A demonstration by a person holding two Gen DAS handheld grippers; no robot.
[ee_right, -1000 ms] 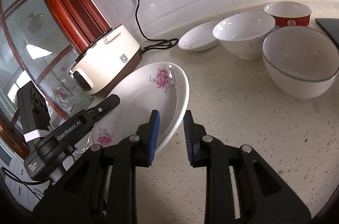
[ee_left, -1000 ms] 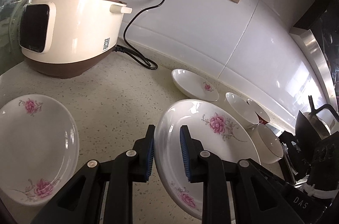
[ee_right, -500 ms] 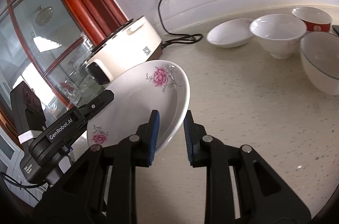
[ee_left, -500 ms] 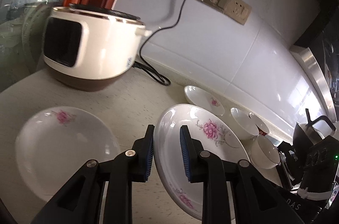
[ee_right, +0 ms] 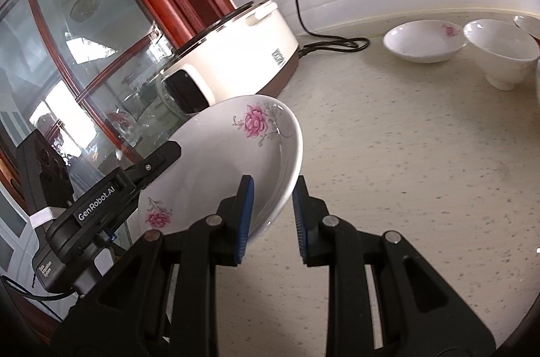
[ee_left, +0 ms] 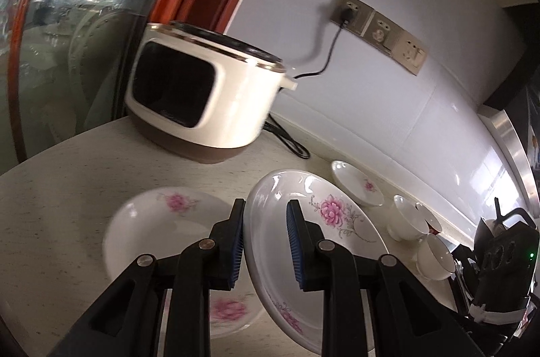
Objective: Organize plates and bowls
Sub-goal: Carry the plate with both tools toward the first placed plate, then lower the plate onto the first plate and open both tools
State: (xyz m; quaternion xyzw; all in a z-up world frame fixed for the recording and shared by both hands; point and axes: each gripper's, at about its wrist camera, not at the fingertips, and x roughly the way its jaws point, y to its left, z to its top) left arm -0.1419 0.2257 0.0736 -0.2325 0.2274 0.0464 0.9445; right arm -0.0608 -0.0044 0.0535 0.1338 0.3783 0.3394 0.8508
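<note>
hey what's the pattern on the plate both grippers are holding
The plate is white with pink flowers and grey stems at opposite rims. Left wrist view shows it best.

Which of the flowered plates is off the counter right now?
The large flowered plate gripped at opposite rims by both grippers; the second large plate and small dish lie flat on the counter.

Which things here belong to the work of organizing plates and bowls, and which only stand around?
Belong to the job:
- held plate, gripped by left tongs and right tongs
- second flowered plate on the counter
- small dish
- white bowl

Just standing around:
- rice cooker
- power cord
- wall sockets
</note>
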